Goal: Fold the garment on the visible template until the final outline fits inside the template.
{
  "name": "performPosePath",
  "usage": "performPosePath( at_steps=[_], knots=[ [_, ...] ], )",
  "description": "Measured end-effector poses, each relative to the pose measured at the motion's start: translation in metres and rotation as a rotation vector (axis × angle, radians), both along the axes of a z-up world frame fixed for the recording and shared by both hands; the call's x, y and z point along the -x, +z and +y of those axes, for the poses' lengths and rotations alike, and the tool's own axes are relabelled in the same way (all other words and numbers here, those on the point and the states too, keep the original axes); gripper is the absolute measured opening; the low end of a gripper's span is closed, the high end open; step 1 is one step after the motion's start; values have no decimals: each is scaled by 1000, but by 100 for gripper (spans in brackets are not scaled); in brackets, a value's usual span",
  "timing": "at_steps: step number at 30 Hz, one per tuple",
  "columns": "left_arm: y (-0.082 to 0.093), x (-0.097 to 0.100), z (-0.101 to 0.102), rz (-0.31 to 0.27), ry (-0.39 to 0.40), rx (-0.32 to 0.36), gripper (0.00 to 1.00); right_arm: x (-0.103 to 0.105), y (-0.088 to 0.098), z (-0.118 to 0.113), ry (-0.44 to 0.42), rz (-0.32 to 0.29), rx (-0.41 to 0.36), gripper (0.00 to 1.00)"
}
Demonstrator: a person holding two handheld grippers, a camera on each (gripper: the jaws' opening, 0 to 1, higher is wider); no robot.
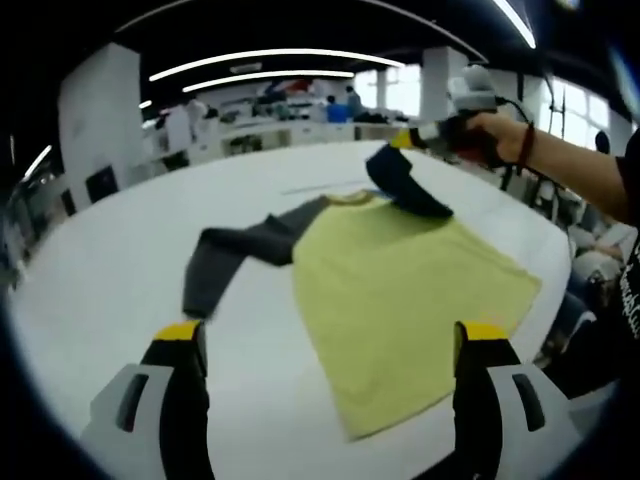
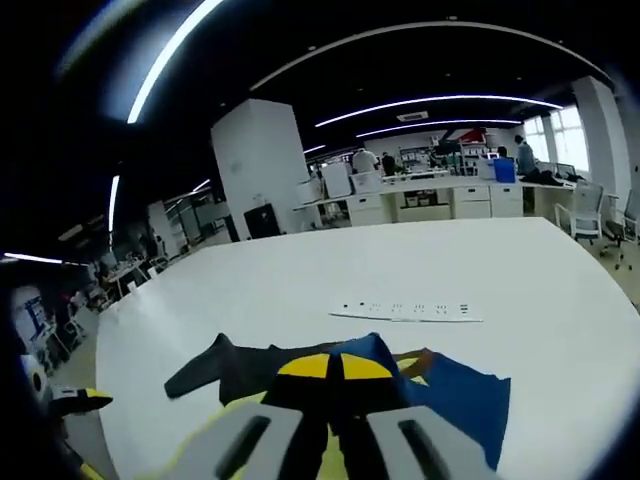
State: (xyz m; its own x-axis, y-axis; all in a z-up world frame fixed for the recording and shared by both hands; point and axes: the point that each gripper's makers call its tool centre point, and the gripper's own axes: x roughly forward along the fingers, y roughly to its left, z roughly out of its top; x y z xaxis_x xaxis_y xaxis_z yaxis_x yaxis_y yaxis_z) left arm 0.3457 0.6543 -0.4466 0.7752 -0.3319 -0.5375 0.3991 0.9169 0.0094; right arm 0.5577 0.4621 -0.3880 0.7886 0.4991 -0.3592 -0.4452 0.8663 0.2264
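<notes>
Open-plan office behind, strip lights overhead, and a big white table in the middle of it. On it lies the raglan shirt, yellow body flat and face down the table, one dark grey sleeve stretched out to the side. The right gripper is up in the air, jaws clamped together on the navy sleeve, lifting it over the shoulder. The left gripper hovers near the hem, jaws wide apart, holding nothing. A paper strip lies beyond the collar. No template outline is clear to me. My call: carry that sleeve straight across the chest, lay it flat, release only once it lies smooth.
</notes>
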Motion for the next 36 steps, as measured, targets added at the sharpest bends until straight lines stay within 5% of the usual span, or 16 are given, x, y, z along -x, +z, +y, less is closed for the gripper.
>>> performPosePath(
  at_steps=[13, 20, 23, 30, 36],
  knots=[
    [-6, 3, 6, 12, 25, -11, 99, 29, -32, 43, 221, -84, 263, 0],
    [-8, 6, 5, 12, 26, -8, 99, 44, -66, 57, 314, -102, 395, 0],
    [-10, 8, 6, 19, 24, -12, 99, 42, -83, 58, 332, -180, 491, 0],
    [-11, 15, 6, 21, 34, -4, 99, 59, -127, 70, 370, -103, 478, 0],
    [-17, 19, 6, 35, 45, -7, 99, 69, -145, 73, 396, -56, 455, 5]
  ],
)
